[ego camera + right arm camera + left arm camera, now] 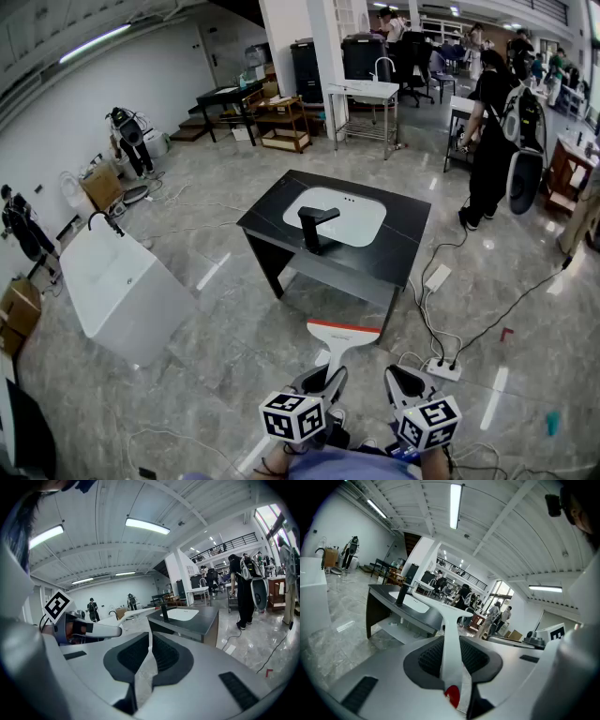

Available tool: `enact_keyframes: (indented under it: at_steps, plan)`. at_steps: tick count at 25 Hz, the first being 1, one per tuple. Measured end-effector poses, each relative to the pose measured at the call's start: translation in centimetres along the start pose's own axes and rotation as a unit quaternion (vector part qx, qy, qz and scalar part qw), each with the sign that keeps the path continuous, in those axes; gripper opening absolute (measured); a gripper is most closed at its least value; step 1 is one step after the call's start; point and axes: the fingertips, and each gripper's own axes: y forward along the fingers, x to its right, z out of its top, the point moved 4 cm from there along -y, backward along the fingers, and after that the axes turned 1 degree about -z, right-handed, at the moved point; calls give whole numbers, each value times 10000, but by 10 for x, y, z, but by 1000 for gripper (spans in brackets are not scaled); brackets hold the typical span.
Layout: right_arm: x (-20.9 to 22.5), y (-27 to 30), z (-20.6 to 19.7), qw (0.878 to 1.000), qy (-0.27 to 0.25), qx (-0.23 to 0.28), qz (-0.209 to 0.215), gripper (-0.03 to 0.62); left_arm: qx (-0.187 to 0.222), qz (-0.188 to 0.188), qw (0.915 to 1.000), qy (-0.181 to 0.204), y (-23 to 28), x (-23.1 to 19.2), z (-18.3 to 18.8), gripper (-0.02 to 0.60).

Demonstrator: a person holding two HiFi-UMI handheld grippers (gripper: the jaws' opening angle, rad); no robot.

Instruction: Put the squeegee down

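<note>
Both jaws of the left gripper [452, 657] clamp the squeegee [339, 337] by its handle, blade jutting ahead in mid-air, the right gripper [143, 660] alongside closed and empty; releasing this high would likely drop it hard.

White squeegee [339, 337] with an orange strip; black table [398, 253] with a white basin [356, 208] at centre; grey marbled floor [216, 347].
</note>
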Motion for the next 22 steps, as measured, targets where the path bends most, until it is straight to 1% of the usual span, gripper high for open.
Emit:
enact_keyframes:
  at_steps: [5,9,16,19,22]
  plan:
    - [-1,8,1,10000,53,42,-31,37,10,-8,10000,-25,2,-9,4,104]
    - [0,16,8,9998,158,106,-85,37,52,29,10000,-48,3,-19,13,104]
    - [0,39,14,9996,242,116,-112,37,246,253,9992,-200,2,-58,36,104]
    - [-1,50,19,9996,244,113,-115,37,281,225,9990,-280,6,-68,44,104]
    - [0,62,22,9996,252,113,-117,37,243,193,9992,-266,14,-76,49,104]
